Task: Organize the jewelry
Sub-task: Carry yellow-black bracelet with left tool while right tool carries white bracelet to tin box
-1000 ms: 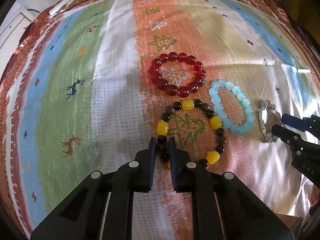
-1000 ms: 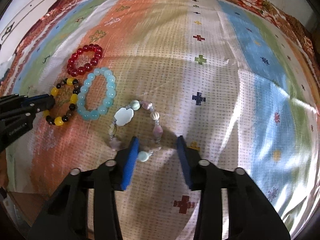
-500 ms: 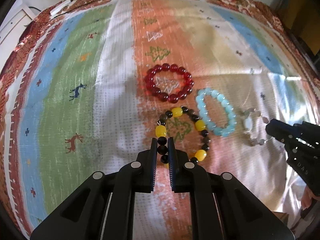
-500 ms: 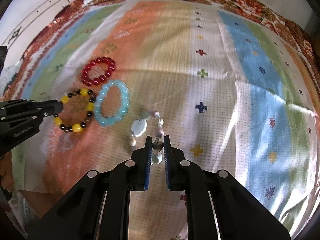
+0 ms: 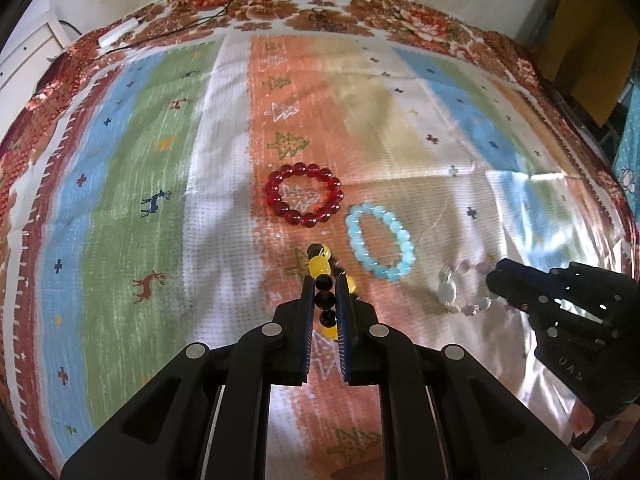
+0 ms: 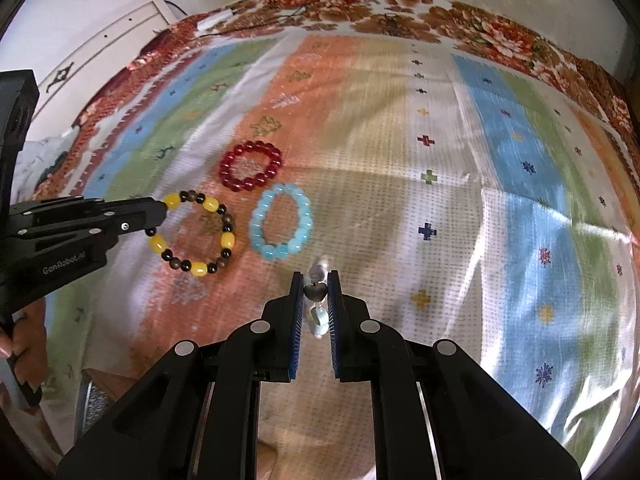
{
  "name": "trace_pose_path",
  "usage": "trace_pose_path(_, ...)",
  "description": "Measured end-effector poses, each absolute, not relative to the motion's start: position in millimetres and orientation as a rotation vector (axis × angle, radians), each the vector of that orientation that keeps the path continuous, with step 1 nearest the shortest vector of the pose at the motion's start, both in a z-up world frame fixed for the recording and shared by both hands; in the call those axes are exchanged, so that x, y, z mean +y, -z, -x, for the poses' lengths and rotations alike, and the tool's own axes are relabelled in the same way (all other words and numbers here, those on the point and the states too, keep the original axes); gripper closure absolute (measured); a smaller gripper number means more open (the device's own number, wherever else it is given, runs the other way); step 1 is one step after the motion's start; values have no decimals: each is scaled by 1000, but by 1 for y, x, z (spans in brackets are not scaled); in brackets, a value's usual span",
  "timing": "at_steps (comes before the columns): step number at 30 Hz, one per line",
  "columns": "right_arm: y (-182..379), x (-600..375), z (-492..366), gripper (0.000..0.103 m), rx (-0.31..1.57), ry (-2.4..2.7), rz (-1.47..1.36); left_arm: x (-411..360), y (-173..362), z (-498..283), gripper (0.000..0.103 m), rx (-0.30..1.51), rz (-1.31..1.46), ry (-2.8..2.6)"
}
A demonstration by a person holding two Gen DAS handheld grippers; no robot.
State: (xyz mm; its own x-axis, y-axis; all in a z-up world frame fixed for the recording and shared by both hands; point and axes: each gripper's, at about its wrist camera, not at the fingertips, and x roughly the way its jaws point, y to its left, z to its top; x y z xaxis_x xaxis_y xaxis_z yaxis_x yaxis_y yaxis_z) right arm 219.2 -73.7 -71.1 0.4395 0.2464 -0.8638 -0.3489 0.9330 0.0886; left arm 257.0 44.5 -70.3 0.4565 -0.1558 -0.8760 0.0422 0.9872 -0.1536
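Observation:
My left gripper [image 5: 325, 280] is shut on the yellow-and-black bead bracelet [image 5: 320, 268] and holds it lifted; the right wrist view shows its ring [image 6: 196, 236] hanging from the left gripper [image 6: 162, 210]. My right gripper [image 6: 316, 276] is shut on the pale charm bracelet [image 6: 314, 292] with a dark heart bead; the left wrist view shows that bracelet [image 5: 448, 290] raised at the right gripper [image 5: 494, 278]. A red bead bracelet [image 5: 304, 194] [image 6: 250, 170] and a light-blue bead bracelet [image 5: 380, 246] [image 6: 280, 232] lie flat on the cloth.
A striped patterned cloth [image 5: 160, 160] covers the surface, with a floral border at the far edge [image 5: 320, 8]. A white cable and plug [image 5: 116, 36] lie at the far left. A white cabinet [image 6: 100, 56] stands beyond the left edge.
Both grippers closed on their bracelets and lifted them off the cloth. The yellow-and-black ring and the charm bracelet now hang from the jaws.

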Motion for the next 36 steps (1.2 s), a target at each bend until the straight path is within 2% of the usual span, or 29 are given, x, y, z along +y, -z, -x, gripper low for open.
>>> trace_pose_path(22, 32, -79, -179, 91, 944, -420, 56, 40, 35, -219, 93, 1002, 174, 155)
trace_pose_path(36, 7, -75, -148, 91, 876, -502, 44, 26, -3, -180, 93, 881, 184, 223)
